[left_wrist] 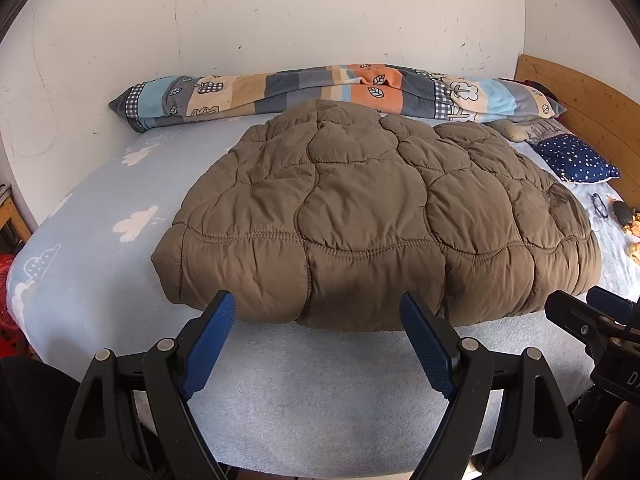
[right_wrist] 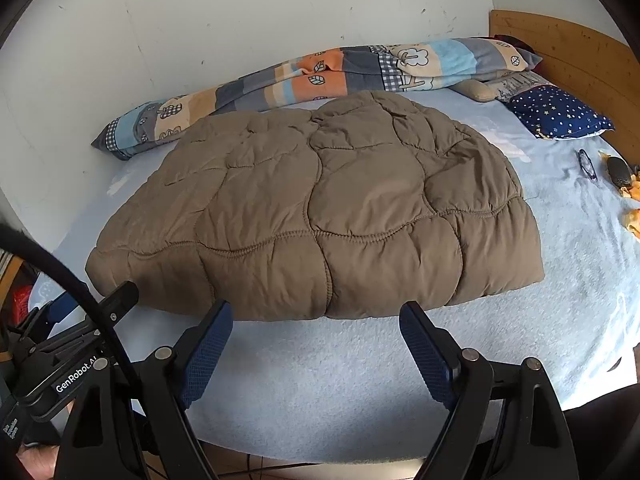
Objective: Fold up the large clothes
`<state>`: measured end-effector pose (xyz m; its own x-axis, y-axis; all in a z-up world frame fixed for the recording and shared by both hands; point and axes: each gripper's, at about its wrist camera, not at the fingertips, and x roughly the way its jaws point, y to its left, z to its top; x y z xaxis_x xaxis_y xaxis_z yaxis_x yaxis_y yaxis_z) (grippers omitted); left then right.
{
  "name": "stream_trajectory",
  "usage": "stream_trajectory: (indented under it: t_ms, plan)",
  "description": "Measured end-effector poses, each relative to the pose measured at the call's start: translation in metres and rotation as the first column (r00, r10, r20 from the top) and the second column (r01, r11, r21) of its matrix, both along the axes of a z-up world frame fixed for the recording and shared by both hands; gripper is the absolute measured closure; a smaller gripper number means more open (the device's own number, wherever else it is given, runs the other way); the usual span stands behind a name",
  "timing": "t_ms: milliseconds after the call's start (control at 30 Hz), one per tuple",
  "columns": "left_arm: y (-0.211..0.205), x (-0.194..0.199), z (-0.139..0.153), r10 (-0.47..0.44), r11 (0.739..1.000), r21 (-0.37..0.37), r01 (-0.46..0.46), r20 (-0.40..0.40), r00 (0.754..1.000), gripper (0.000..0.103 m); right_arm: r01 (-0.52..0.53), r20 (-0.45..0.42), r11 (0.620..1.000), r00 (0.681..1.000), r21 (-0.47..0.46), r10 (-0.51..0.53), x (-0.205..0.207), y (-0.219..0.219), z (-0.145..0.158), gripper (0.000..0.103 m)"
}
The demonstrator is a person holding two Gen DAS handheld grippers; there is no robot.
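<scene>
A brown quilted coat (left_wrist: pixel 372 216) lies folded into a thick bundle on the bed (left_wrist: pixel 100 264), which is covered with a pale blue sheet with white clouds. Both grippers hover at the near edge of the bed, just short of the coat's near hem. The left gripper (left_wrist: pixel 318 312) has its blue-padded fingers (left_wrist: pixel 212 344) spread wide with nothing between them. The right gripper (right_wrist: pixel 316 316) is likewise wide and empty. A rolled patchwork blanket (left_wrist: pixel 320 88) lies along the wall behind the coat, and a starry blue pillow (right_wrist: pixel 560 114) rests by the wooden headboard (right_wrist: pixel 568 48).
</scene>
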<state>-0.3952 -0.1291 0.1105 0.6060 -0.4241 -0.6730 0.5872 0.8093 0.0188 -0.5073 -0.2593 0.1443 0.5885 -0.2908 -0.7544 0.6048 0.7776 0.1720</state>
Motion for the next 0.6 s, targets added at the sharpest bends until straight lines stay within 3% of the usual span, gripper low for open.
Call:
stream_trajectory:
  t_ms: [433,600]
  plan:
    - [0.002,0.003,0.004,0.011,1.0,0.02,-0.011,0.02,1.0,0.02,-0.011,-0.017,1.0,1.0,0.006,0.011,0.007,0.002,-0.002,0.014]
    - [-0.003,0.006,0.011,-0.035,0.999,0.027,0.035,0.009,0.999,0.02,-0.016,-0.013,1.0,1.0,-0.008,0.016,0.011,0.004,0.001,0.014]
